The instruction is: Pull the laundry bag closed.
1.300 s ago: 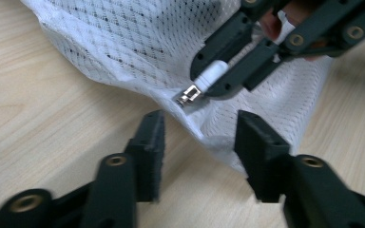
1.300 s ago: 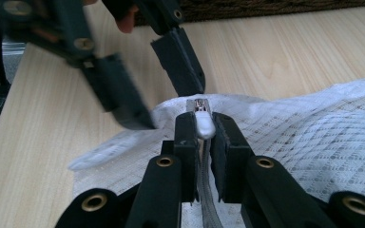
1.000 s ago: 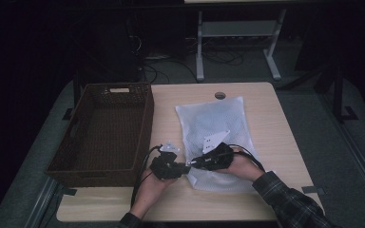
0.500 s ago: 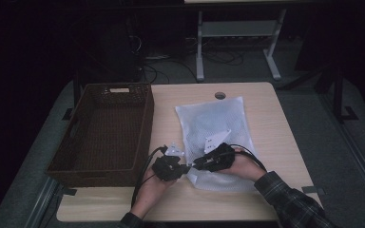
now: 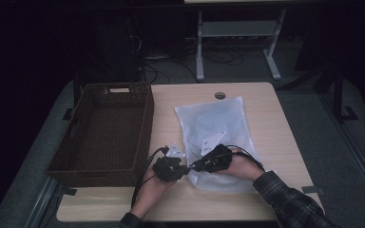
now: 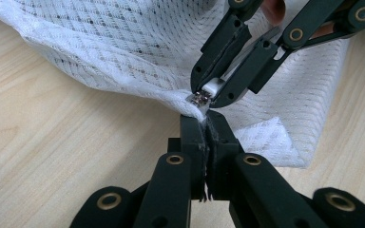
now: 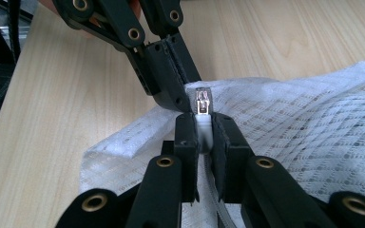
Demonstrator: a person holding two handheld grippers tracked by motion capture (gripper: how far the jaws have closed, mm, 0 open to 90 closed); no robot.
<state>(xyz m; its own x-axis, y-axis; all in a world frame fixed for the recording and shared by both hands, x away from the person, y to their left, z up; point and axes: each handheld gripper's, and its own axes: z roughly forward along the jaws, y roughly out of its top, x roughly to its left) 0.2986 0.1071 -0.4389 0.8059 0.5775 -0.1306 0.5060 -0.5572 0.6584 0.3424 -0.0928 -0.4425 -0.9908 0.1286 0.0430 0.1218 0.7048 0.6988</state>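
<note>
Right gripper view: my right gripper (image 7: 204,124) clamps the white zipper pull (image 7: 203,124) at the mesh bag's (image 7: 313,133) near-left corner, while my left gripper (image 6: 206,128), touching opposite, pinches the fabric edge.

Mesh bag (image 6: 138,52) cut off by left gripper view's top edge, its contents indistinct, sleeve (image 5: 292,204) cropped below.

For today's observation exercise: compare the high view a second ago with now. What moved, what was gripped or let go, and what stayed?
Little changed. The left gripper closed on the white mesh bag edge; the right gripper holds the white zipper pull. Both hands, bag and wicker basket stayed put.
</note>
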